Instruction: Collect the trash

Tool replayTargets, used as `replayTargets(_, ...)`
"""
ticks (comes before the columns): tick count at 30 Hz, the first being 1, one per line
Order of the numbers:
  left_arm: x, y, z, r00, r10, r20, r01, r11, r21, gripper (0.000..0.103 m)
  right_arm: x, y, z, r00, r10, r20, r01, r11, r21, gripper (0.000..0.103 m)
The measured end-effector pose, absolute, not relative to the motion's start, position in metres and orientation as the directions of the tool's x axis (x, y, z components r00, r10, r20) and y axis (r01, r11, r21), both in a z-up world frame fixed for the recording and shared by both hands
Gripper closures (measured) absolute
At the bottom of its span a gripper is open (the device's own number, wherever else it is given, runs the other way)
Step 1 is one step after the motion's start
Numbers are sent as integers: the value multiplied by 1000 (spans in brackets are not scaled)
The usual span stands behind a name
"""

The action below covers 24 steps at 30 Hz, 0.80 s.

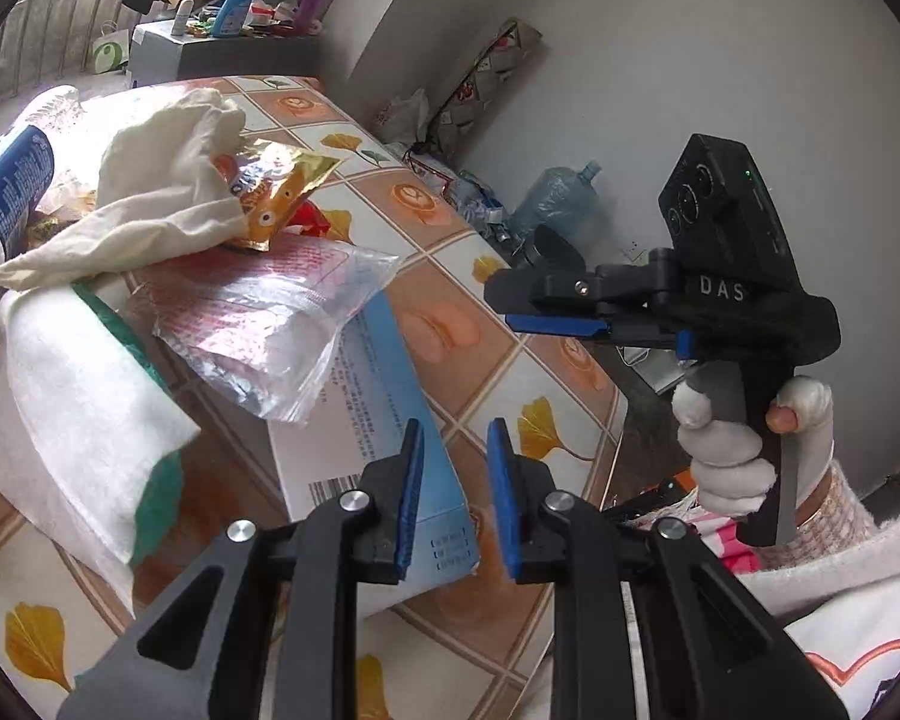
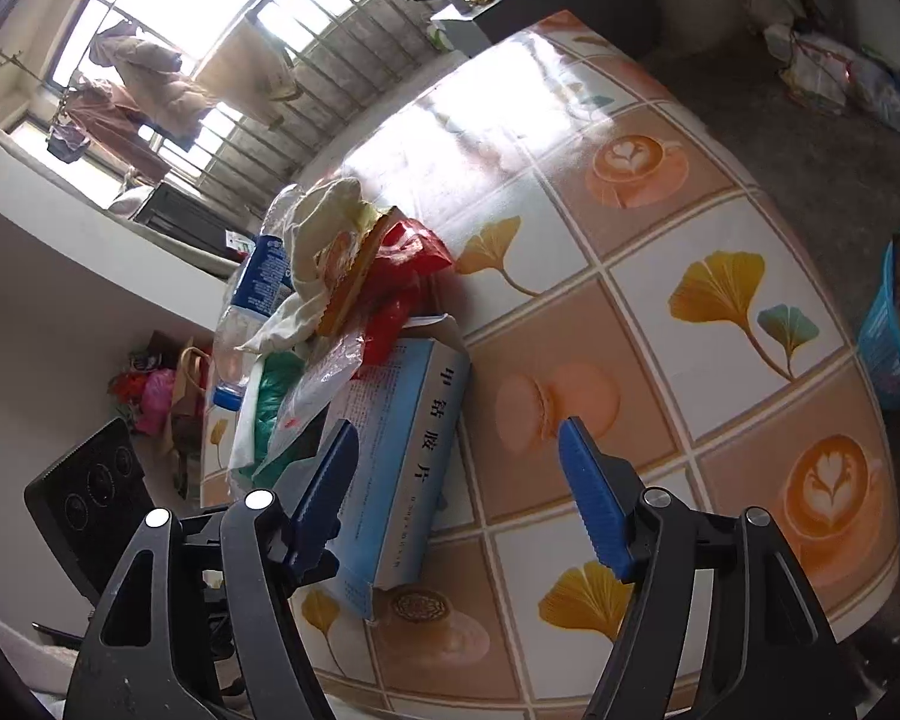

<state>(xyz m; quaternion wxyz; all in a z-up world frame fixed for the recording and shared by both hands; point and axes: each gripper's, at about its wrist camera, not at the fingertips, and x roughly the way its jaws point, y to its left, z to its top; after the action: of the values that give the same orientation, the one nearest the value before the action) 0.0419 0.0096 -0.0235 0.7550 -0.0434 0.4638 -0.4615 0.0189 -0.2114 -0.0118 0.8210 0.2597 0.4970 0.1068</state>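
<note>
Beside trash pile, bare tablecloth to edge.

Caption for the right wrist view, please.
Open right gripper poised over a blue-and-white carton beside piled trash on the patterned tablecloth.

Orange-and-white tablecloth with yellow ginkgo leaves and latte cups; blue-and-white box; turquoise basket.
</note>
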Motion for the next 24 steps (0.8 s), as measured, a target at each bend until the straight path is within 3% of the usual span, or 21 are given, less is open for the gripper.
replayTargets(10, 52, 101, 5, 392, -658, -643, 488, 741, -461, 82, 42, -147, -28, 386, 418, -823, 22, 887, 461, 18)
replayTargets(16, 63, 120, 0, 428, -625, -653, 425, 777, -465, 81, 46, -105, -35, 340, 296, -893, -28, 952, 305, 15)
replayTargets(24, 87, 113, 2, 447, -612, -652, 383, 790, -479, 62, 54, -87, -49, 356, 232, -905, -45, 972, 232, 15)
